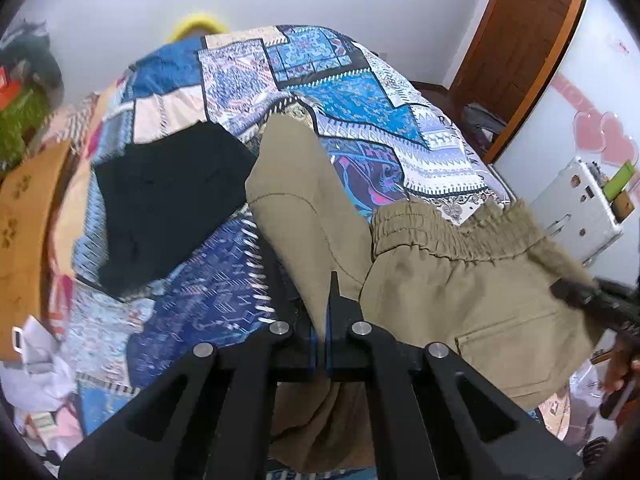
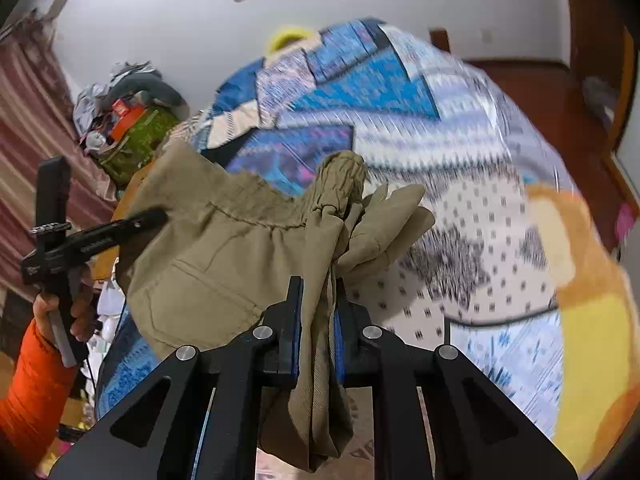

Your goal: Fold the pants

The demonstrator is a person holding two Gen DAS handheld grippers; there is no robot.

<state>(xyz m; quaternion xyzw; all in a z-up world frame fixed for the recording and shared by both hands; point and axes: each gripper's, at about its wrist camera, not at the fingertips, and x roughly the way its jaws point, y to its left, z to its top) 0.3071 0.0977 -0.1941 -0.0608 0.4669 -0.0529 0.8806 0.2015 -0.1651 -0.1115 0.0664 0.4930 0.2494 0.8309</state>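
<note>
Holding the khaki pants (image 1: 460, 280) up over the bed (image 1: 208, 280), we judge the fold barely begun. Our left gripper (image 1: 325, 332) has its jaws pinching one leg; our right gripper (image 2: 316, 316) has its jaws pinching bunched cloth near the waistband. Next we should spread them flat on the patchwork bedspread, right of the black garment (image 1: 168, 200). Beyond stand a white wall and a wooden door (image 1: 520, 40).

left wrist: close, down over bed (image 1: 224, 272) | right wrist: close, same bed | shared: khaki pants (image 1: 460, 280), bedspread
</note>
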